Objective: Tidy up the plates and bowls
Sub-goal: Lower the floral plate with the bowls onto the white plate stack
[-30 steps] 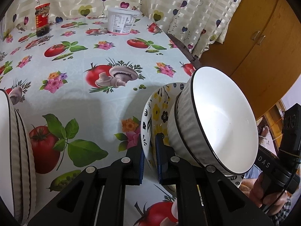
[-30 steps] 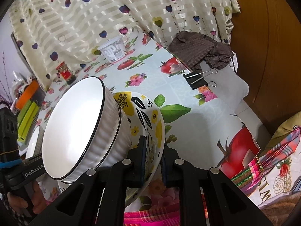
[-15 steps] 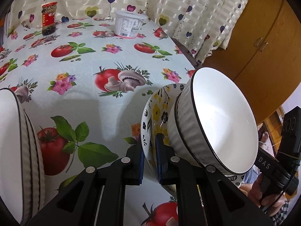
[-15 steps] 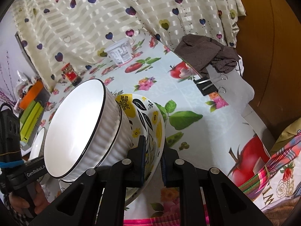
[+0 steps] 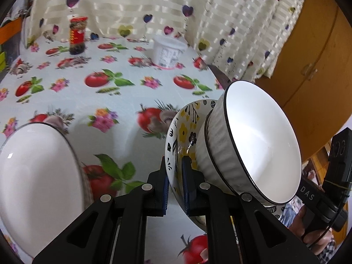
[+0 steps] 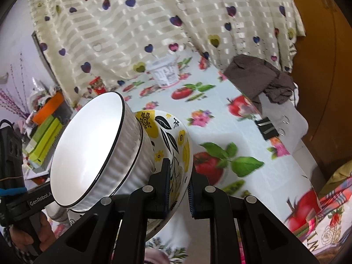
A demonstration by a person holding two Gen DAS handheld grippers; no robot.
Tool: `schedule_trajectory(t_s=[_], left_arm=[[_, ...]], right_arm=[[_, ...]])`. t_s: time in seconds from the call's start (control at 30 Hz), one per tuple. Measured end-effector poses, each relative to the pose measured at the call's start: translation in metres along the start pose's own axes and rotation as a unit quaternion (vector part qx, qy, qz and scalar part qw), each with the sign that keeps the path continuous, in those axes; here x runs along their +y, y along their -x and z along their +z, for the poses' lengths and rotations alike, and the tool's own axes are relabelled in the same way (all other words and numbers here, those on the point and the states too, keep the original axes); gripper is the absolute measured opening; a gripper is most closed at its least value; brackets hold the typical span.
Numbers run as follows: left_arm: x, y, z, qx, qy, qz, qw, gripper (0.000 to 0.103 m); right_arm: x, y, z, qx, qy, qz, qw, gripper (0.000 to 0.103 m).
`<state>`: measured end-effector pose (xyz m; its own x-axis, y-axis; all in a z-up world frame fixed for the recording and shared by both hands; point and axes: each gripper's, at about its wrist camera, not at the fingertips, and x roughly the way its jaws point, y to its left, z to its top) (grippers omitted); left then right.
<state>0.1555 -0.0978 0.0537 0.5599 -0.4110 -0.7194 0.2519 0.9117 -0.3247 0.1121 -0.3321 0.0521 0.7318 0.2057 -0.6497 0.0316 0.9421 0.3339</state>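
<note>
left hand-held gripper (image 5: 175,183): clenched on the near rim of the flowered bowl (image 5: 182,132); the rim is pinched between the two blue pads.
right hand-held gripper (image 6: 179,189): clenched on the opposite rim of the same flowered bowl (image 6: 173,140), one pad inside the wall and one outside.
flowered bowl: held between the two hand-held grippers, tilted steeply, clear of the bench (image 5: 123,114).
ribbed white bowls (image 5: 261,145): two are seen nested, black-rimmed, seated inside the flowered bowl and tilted with it; in the right wrist view the ribbed white bowls (image 6: 92,149) face away to the left.
white dish stack (image 5: 37,176): seen at the left edge of the left wrist view, well apart from the held bowls; whether it rests on the bench cannot be told.
bench: covered by a cloth printed with tomatoes, flowers and mushrooms.
white tub (image 5: 168,52): stood at the far side of the bench, near the curtain (image 5: 154,6).
red-lidded jar (image 5: 77,35): stood left of the tub, also by the curtain.
brown cloth (image 6: 261,77): draped at the bench's right edge, with a black binder clip (image 6: 267,128) just below it.
wooden cabinet (image 5: 308,55): seen beyond the bench on the right.
</note>
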Motion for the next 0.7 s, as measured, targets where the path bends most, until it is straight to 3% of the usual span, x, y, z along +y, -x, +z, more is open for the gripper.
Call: schedule_trajectory(t_s=[0.7], left_arm=[[0.07, 0.065, 0.004, -0.051, 0.051, 0.056, 0.9958, 0.009]], right_arm=[[0.094, -0.022, 0.015, 0.009, 0.055, 0.062, 0.996, 0.014]])
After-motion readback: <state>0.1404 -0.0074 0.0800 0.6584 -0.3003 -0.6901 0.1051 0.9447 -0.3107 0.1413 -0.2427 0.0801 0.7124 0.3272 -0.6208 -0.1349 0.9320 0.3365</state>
